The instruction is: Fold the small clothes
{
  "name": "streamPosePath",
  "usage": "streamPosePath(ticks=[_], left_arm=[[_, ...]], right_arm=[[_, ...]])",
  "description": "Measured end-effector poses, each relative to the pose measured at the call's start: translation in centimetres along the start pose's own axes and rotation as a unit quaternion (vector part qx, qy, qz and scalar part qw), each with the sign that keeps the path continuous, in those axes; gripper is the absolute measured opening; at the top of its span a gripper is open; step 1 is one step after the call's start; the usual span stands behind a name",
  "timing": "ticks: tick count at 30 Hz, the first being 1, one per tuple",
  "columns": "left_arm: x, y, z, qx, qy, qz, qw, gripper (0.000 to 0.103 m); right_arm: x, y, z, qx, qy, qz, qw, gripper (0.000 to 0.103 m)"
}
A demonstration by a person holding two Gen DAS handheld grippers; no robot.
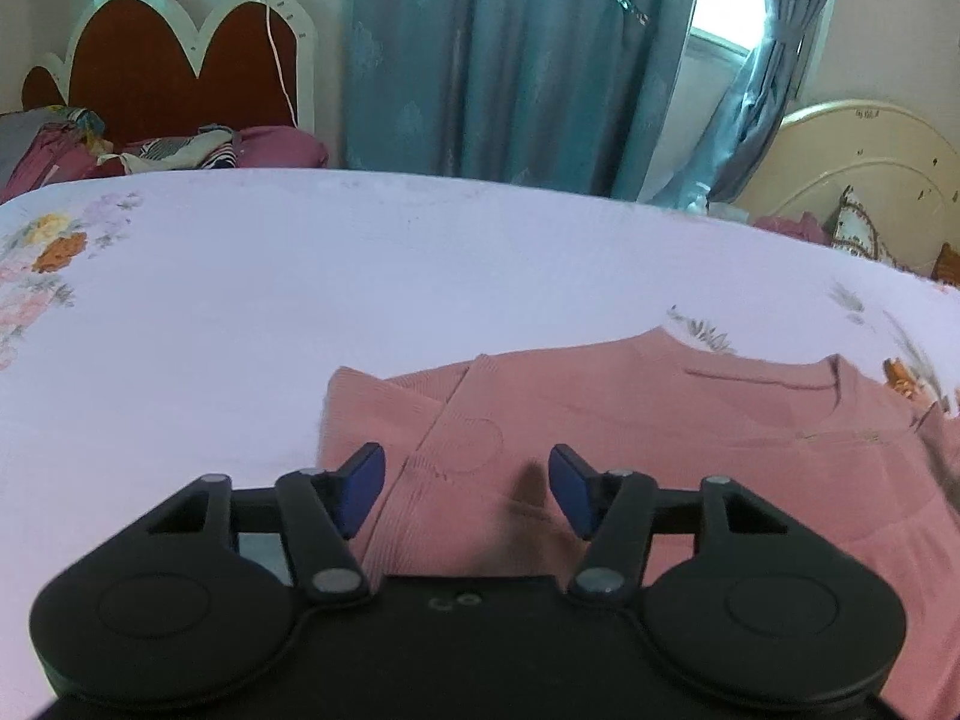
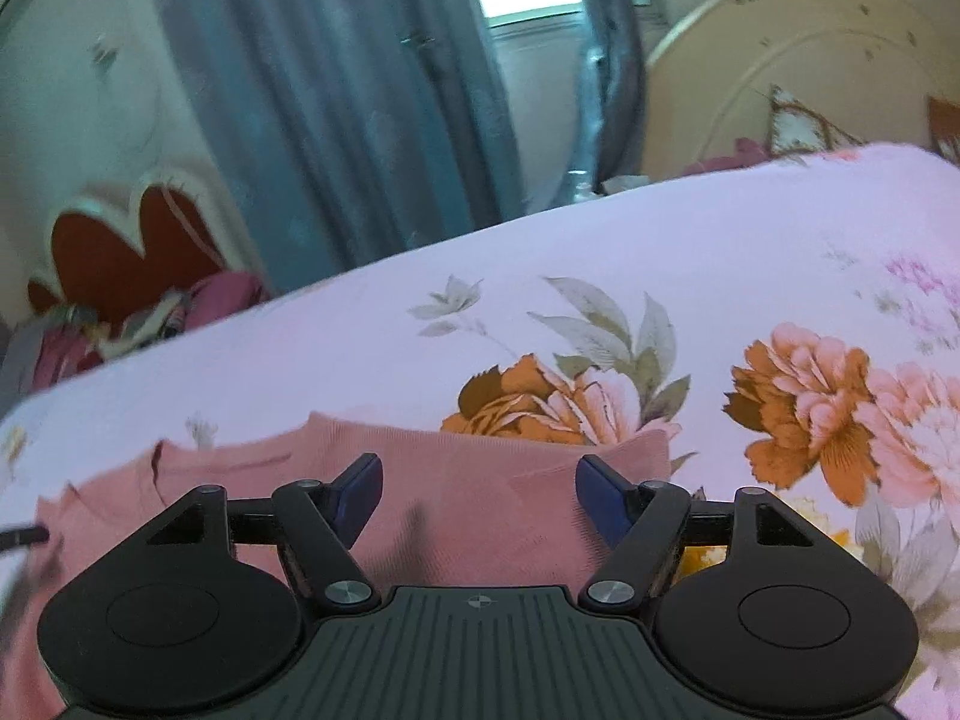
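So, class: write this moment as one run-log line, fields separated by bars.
left gripper: open, over pink garment | right gripper: open, over same garment | garment: flat on floral bedsheet, unheld

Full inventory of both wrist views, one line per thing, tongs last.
sweater: one, pink, lying flat on the near part of the bed, under both tongs
bedsheet: one, pale lilac with orange and pink flowers, covering the bed
curtains: teal, hanging by the bright window behind the bed
headboard: one, dark red with white scalloped edge, far left
round headboard: one, cream, far right
pile of clothes: mixed maroon and patterned, by the red headboard
left tongs: one, black with blue pads, open above the sweater
right tongs: one, black with blue pads, open above the sweater
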State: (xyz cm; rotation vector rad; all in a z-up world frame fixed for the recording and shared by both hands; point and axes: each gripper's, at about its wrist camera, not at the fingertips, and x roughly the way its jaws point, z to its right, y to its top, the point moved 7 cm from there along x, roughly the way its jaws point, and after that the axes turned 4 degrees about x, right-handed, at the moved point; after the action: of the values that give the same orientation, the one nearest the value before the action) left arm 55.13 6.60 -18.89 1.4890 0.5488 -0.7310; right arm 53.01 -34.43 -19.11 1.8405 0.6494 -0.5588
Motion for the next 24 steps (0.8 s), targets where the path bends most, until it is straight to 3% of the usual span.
streamPosePath(ticks=[2, 7, 8, 9, 10, 12, 16, 21, 24], left_arm=[[0.9, 0.0, -0.1, 0.014, 0.003, -0.009, 0.9999, 0.057], [2.2, -0.3, -0.4, 0.036, -0.011, -0.020, 0.9991, 0.045], [2.2, -0.4, -0.4, 0.033, -0.018, -0.022, 0.9990, 0.042], [2.1, -0.4, -0.4, 0.031, -0.022, -0.023, 0.9990, 0.037], [2.1, -0.4, -0.3, 0.032, -0.027, -0.023, 0.9989, 0.025], [1.9, -0.3, -0.1, 0.033, -0.034, -0.021, 0.9987, 0.015], [1.0, -0.1, 0.6, 0.040, -0.028, 0.004, 0.9988, 0.013], [-1.4, 1.6, 0.5, 0.011, -0.021, 0.067, 0.9975, 0.013], [-1.7, 2.8, 0.2, -0.007, -0.005, 0.091, 0.9958, 0.013]], right_arm=[[0.6, -0.3, 0.0, -0.010, 0.006, -0.012, 1.000, 0.055], [2.5, -1.1, 0.1, -0.042, 0.008, -0.038, 0.998, 0.052], [2.9, -1.4, 0.1, -0.053, 0.009, -0.047, 0.997, 0.043], [3.2, -1.7, 0.1, -0.064, 0.004, -0.052, 0.997, 0.041], [3.4, -1.8, 0.1, -0.072, 0.000, -0.052, 0.996, 0.036], [3.4, -2.0, 0.2, -0.083, 0.003, -0.053, 0.995, 0.012], [2.8, -1.9, -0.2, -0.099, 0.012, -0.046, 0.994, 0.008], [0.5, 0.7, -0.2, -0.065, 0.018, 0.034, 0.997, 0.007], [0.9, 1.5, -0.9, -0.070, 0.009, 0.051, 0.996, 0.007]])
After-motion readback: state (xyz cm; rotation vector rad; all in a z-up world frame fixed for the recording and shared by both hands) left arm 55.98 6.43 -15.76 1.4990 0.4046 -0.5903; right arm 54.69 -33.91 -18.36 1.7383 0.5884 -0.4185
